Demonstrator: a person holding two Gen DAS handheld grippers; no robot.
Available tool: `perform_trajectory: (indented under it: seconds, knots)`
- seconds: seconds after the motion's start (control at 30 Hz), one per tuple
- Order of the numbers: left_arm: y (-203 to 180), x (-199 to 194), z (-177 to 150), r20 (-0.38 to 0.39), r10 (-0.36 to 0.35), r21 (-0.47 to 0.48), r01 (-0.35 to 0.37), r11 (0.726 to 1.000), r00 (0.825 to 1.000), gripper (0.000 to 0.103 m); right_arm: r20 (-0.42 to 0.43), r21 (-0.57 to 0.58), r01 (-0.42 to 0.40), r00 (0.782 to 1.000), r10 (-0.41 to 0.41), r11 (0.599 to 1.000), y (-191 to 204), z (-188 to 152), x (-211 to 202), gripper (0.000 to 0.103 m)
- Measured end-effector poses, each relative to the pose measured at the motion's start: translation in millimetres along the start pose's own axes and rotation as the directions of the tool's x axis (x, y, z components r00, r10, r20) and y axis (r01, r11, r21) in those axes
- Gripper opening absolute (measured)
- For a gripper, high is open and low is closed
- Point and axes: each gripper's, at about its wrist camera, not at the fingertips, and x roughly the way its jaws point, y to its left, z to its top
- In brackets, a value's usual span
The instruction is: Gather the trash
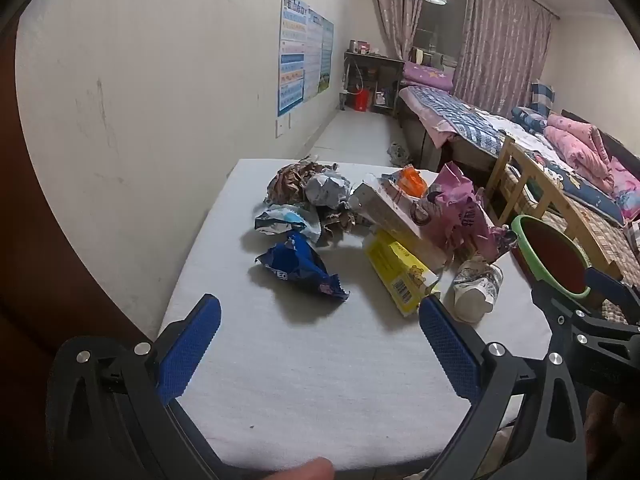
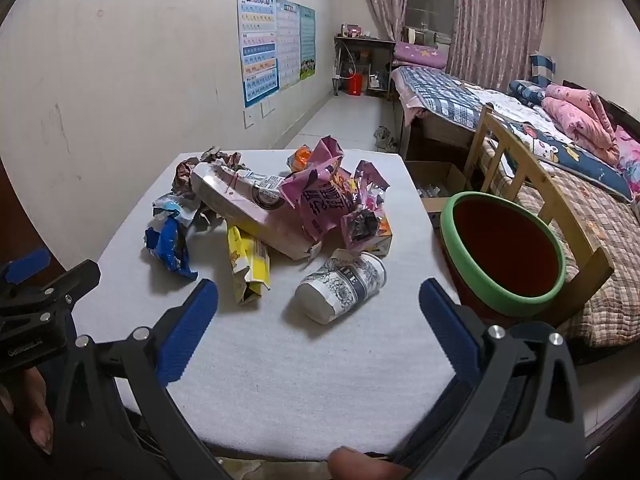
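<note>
left gripper (image 1: 320, 318) jaws spread wide, empty. right gripper (image 2: 319, 304) likewise agape, empty, level alongside.

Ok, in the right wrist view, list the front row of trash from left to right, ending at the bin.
Blue Oreo wrapper → yellow snack box → paper cup lying on its side → green-rimmed bin beside the table.
</note>
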Motion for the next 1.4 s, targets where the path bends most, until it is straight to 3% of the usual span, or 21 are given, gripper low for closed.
perform_trajectory:
  seconds: [0.13,0.17,0.27,1.4]
  knots:
    - [-8.2,2.3,0.9,-0.004,0.04,0.012,-0.04,0.999,0.999,0.095,0.002,-0.002,0.0,1.0,0.0,1.0,0.6,-0.1,0.0,0.099]
    - [-5.5,-4.8,-1.8,0.018,-0.001,0.012,0.001,1.0,1.0,0.095,0.002,-0.004,0.0,1.0,0.0,1.0,0.9,-0.2,0.1,0.099]
    - [-5.1,1.3,-1.7,0.001,-0.007,0.0,0.007,1.0,1.0,0.095,0.002,-0.001,-0.005,1.0,0.005,1.0,0.5,0.2,-0.5,0.099]
    - [-2.9,2.0,-2.2,-0.006,-0.014,0.002,0.014,1.0,1.0,0.095,-0.003,0.009,-0.025,1.0,0.025,1.0,-2.6,-0.7,1.3,0.099]
